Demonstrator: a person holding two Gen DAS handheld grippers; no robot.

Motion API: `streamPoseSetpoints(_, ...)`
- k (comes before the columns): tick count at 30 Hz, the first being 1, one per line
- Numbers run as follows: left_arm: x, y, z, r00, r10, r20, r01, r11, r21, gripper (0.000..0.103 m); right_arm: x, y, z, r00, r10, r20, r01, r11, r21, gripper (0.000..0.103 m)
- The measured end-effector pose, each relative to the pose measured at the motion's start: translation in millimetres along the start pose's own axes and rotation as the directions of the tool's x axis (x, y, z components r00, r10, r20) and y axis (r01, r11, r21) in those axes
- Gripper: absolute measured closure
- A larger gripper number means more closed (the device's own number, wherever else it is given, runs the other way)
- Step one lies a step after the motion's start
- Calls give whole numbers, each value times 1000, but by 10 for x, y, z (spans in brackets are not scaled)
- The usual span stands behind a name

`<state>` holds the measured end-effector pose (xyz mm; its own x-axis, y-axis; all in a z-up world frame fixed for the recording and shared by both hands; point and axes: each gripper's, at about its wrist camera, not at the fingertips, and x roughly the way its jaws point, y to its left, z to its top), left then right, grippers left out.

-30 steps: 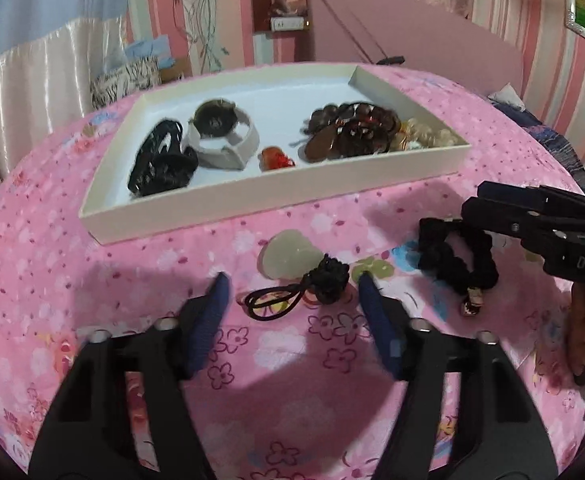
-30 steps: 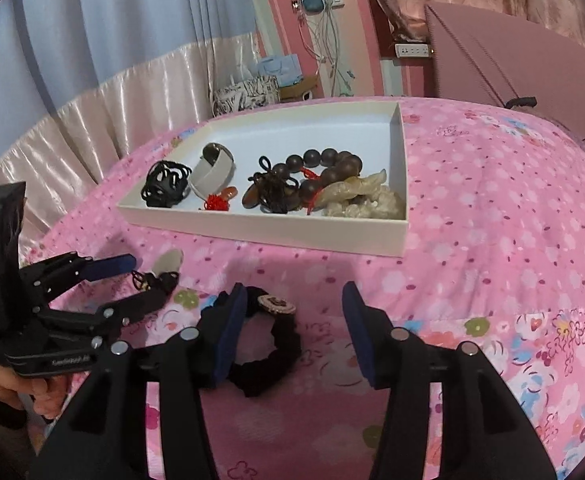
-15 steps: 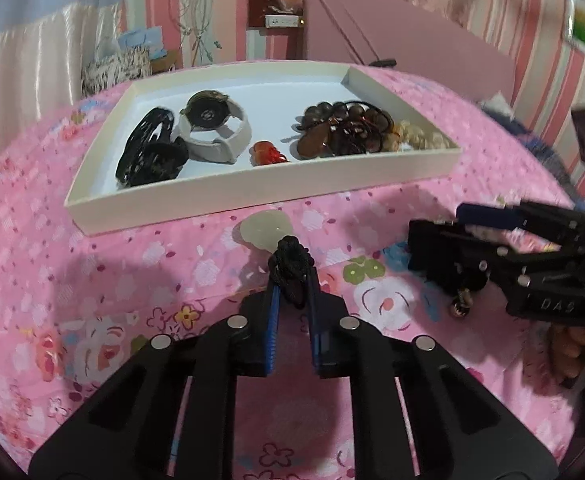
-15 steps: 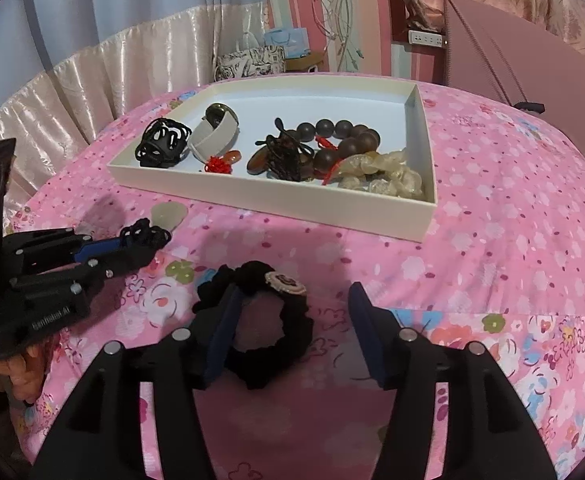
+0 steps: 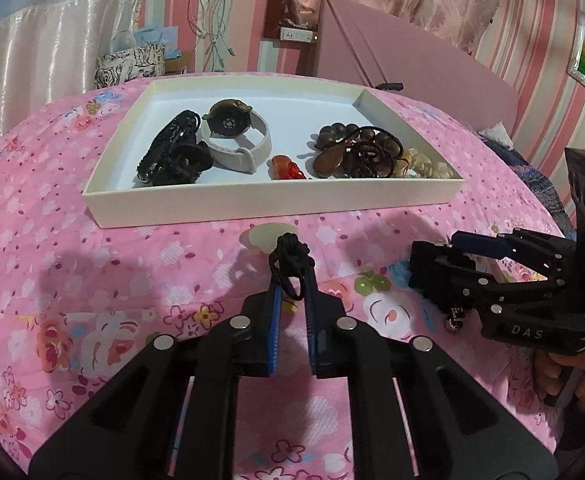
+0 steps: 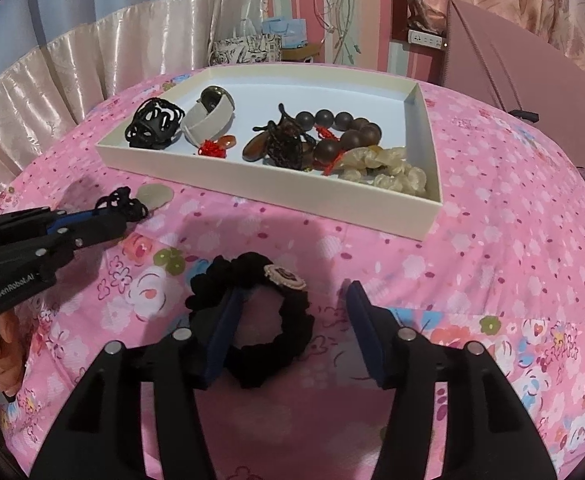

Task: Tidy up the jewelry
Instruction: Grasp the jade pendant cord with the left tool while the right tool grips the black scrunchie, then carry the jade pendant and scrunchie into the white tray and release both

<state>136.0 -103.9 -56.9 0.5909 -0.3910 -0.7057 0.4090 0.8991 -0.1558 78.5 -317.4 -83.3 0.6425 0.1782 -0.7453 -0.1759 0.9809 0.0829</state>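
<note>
The white tray (image 5: pixel 268 204) holds a watch (image 5: pixel 234 138), beads (image 6: pixel 342 130) and black bands. Just before the tray, the left gripper (image 5: pixel 292 292) pinches the black cord (image 5: pixel 290 258); the right gripper (image 6: pixel 292 308) gapes over a scrunchie (image 6: pixel 268 320).

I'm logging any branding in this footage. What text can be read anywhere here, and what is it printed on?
"DAS": on the body of the right gripper, seen from the left wrist view.
"GenRobot.AI": on the body of the left gripper, seen from the right wrist view.
The round patch on the black scrunchie bears a mark too blurred to read.
Nothing else is legible.
</note>
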Motion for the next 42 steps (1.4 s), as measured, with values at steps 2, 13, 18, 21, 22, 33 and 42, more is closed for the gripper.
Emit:
streamPoseSetpoints(2, -24, 37, -20, 1000, -7, 2, 7, 1000, -7, 98, -3, -4, 2, 1000, -19, 2, 19, 1000, 4, 66)
streamPoseSetpoints(13, -94, 156, -16, 997, -62, 49, 65, 995, -69, 102, -83, -51, -5, 998, -41, 46, 40, 999, 25, 88)
streamPoseSetpoints(18, -168, 167, -19, 993, -75, 93, 81, 994, -72, 102, -232, -104, -14, 990, -76, 118, 70, 996, 53, 88)
streamPoseSetpoints(21, -190, 135, 4, 993, -63, 97, 68, 996, -52, 102, -279, -159, -5, 988, -70, 138, 59, 995, 78, 88)
streamPoseSetpoints(22, -231, 116, 22, 993, -54, 109, 59, 997, -41, 102, -312, -176, -1, 987, -64, 146, 51, 995, 88, 89)
streamPoseSetpoints(33, -886, 48, 513, 962, -34, 269, 25, 999, 34, 102, -807, -112, 450, 955, -37, 294, 17, 997, 69, 89)
streamPoseSetpoints(42, -984, 155, 1164, 921, 32, 388, -41, 999, 15, 102, -972, -122, 1095, 917, -3, 400, -21, 998, 56, 89)
